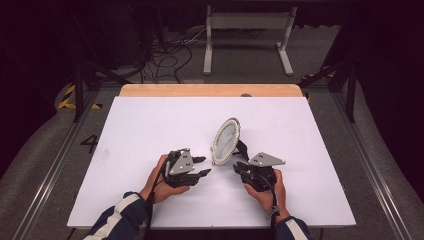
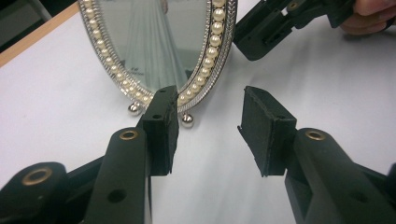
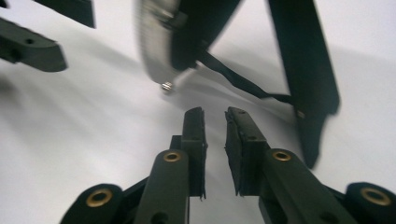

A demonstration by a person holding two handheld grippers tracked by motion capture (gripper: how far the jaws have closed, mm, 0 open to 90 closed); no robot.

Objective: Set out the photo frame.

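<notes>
An oval picture frame with a pearl-studded silver rim stands upright on the white tabletop, propped by a black back leg. My left gripper rests just to its left, jaws open and empty. In the left gripper view the frame rises right behind my left gripper, on small ball feet. My right gripper sits at the frame's right and behind it. In its own view my right gripper shows a narrow gap with nothing in it, facing the frame's back and leg.
A wooden strip borders the table's far edge. Beyond it on the floor stand a white metal bench frame and loose cables. Dark rails run along both sides of the table.
</notes>
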